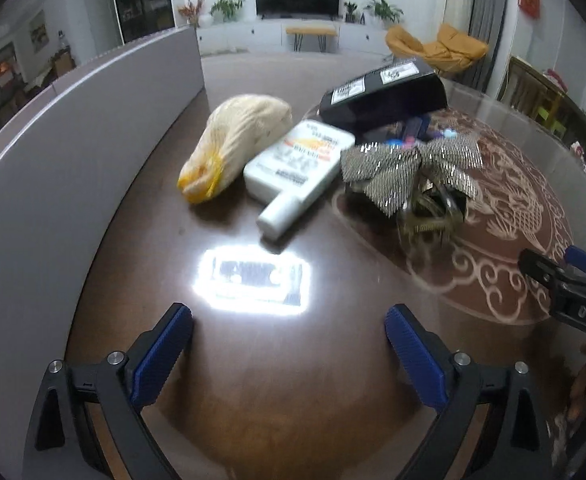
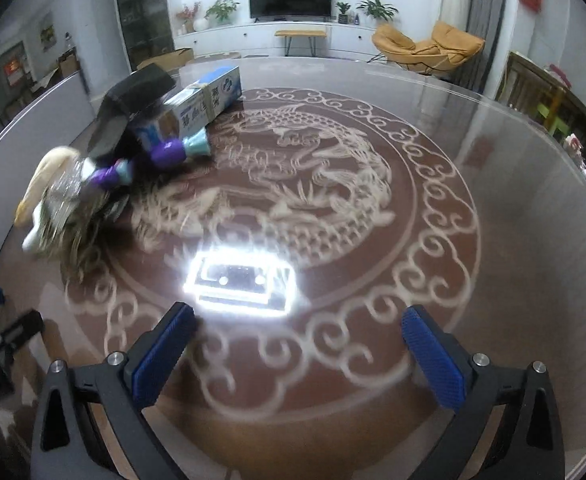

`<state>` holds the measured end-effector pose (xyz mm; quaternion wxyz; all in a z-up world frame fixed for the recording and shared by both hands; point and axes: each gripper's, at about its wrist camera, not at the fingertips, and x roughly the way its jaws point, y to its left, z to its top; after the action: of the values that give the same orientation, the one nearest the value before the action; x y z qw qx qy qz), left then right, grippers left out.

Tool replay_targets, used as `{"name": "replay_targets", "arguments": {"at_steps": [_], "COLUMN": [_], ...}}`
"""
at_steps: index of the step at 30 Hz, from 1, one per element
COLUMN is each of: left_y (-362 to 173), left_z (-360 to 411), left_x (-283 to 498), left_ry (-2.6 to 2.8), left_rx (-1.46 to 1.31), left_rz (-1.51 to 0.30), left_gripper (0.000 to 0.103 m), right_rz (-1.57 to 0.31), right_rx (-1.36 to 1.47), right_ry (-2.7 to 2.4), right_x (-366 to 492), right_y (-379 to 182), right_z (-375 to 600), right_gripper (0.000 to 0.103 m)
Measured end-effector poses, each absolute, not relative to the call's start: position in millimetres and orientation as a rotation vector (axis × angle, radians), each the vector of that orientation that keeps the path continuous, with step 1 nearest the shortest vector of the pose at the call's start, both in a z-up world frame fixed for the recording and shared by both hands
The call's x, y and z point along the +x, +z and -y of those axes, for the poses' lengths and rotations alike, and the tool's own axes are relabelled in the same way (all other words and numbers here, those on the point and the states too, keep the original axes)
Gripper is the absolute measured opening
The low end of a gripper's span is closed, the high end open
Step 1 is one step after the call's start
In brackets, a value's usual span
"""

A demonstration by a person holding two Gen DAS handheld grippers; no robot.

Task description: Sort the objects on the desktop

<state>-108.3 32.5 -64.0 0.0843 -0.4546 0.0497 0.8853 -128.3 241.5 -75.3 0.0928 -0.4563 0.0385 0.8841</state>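
In the left wrist view a heap lies ahead on the table: a yellow mesh bag point(image 1: 237, 144), a white bottle point(image 1: 297, 164) lying on its side, a black box point(image 1: 381, 96) and a sequined bow point(image 1: 409, 168). My left gripper point(image 1: 289, 314) stands open over bare tabletop short of the heap, nothing between its pads. My right gripper point(image 1: 557, 260) shows at the right edge. In the right wrist view my right gripper point(image 2: 299, 314) is open over the dragon pattern. The heap sits far left there, with a blue-white carton point(image 2: 201, 108) and purple items point(image 2: 169, 154).
The round glass-topped table point(image 2: 473, 240) carries a dragon motif and a bright lamp reflection point(image 2: 241, 280). A grey curved panel point(image 1: 73, 140) runs along the left side. Wooden chairs point(image 2: 541, 92) stand past the table's right rim.
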Motion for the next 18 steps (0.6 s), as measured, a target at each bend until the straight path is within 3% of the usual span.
{"name": "replay_targets", "arguments": {"at_steps": [18], "left_y": [-59.8], "left_z": [-29.5], "left_x": [-103.8], "left_ry": [2.621], "left_rx": [-1.338], "left_rz": [-0.15], "left_gripper": [0.103], "right_rz": [-0.17], "right_rx": [-1.319], "right_ry": [2.559], "right_x": [-126.4], "right_y": [-79.0], "right_z": [-242.3], "right_gripper": [0.103]}}
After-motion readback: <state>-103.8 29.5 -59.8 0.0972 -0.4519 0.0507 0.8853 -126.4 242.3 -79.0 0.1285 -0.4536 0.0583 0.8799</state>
